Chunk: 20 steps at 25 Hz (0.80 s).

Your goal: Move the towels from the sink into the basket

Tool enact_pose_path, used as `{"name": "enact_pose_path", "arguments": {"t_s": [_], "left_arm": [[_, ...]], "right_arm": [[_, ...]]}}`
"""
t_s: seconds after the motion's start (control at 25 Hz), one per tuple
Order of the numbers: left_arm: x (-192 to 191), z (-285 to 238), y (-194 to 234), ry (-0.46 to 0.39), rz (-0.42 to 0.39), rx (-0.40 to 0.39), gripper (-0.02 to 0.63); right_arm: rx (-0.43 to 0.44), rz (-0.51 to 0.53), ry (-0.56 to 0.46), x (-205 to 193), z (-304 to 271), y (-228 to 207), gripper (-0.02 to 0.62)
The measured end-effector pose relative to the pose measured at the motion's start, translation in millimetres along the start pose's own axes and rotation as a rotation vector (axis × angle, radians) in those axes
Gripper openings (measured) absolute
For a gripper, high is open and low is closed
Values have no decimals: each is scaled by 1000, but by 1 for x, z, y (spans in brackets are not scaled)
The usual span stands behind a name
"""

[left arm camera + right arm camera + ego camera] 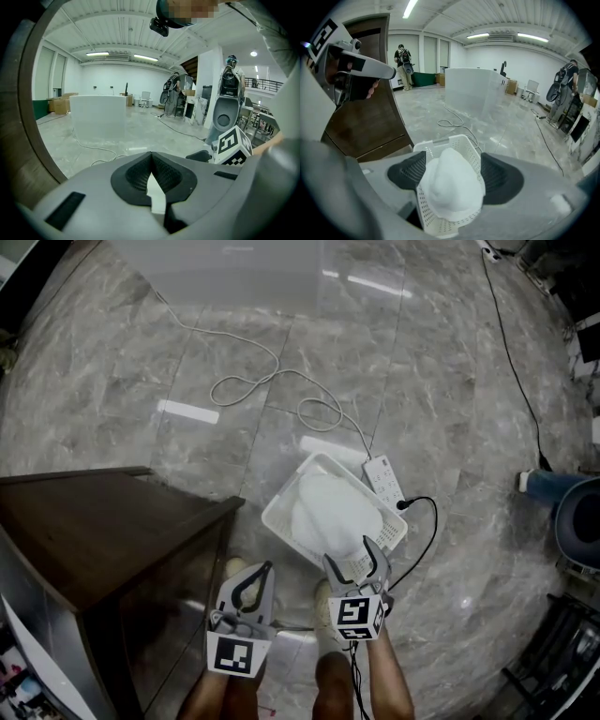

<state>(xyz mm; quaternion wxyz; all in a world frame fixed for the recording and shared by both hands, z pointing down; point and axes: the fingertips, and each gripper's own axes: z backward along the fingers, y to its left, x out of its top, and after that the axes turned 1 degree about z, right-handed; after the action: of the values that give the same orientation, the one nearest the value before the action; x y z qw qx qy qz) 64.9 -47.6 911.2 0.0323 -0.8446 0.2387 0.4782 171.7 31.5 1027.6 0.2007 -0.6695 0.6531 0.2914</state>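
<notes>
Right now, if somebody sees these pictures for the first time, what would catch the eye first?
The white basket on the marble floor draws the eye, in the middle of the head view, with a white towel heaped inside it. The right gripper hangs over its near edge with fingers apart and empty, while the left gripper, fingers together, is beside a dark wooden cabinet at the left.
</notes>
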Motion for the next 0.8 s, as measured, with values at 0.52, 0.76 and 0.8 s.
{"name": "enact_pose_path", "arguments": {"t_s": [0.52, 0.76, 0.8], "left_arm": [[68, 30, -9, -78, -24, 1, 9], [124, 60, -18, -128, -47, 2, 9], [134, 65, -19, -136, -54, 4, 8]], "right_arm": [[-14, -22, -51, 58, 52, -12, 364], [10, -77, -101, 108, 100, -18, 362], [8, -85, -111, 118, 109, -20, 357]]}}
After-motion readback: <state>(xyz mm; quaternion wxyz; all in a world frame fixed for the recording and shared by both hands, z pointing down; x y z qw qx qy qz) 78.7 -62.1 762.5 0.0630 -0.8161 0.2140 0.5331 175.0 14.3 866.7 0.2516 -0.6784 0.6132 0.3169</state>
